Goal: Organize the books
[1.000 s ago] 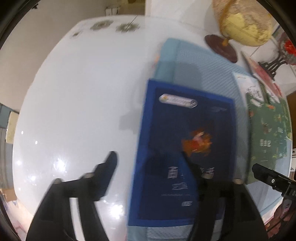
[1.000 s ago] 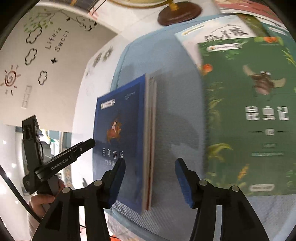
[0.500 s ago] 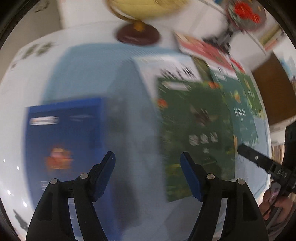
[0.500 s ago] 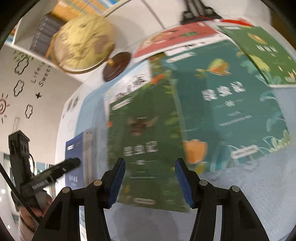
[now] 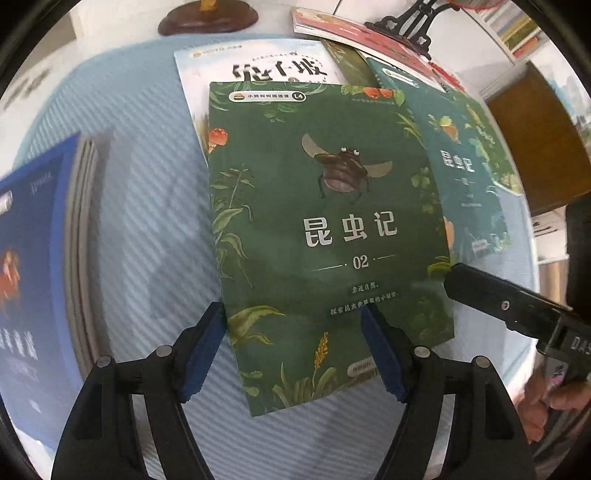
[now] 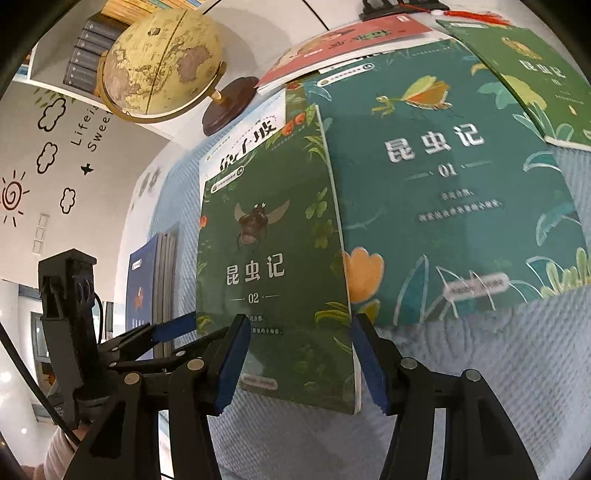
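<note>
A dark green book marked 02, with a beetle on its cover, lies flat on a light blue mat. My left gripper hovers open over its lower left part, one finger just off the left edge. My right gripper straddles the same book at its lower right; its jaws are opening and the pads press on nothing. A blue book stack lies to the left. A teal book marked 01 lies to the right, partly under the green one.
A white book sticks out from under the green one's top. A red book and another green book lie further back. A globe and a black stand stand behind the mat. A person's hand holds the right gripper.
Both grippers have swept right from the blue book stack to the dark green book 02 and dropped closer to it. Both stayed open with nothing held.
</note>
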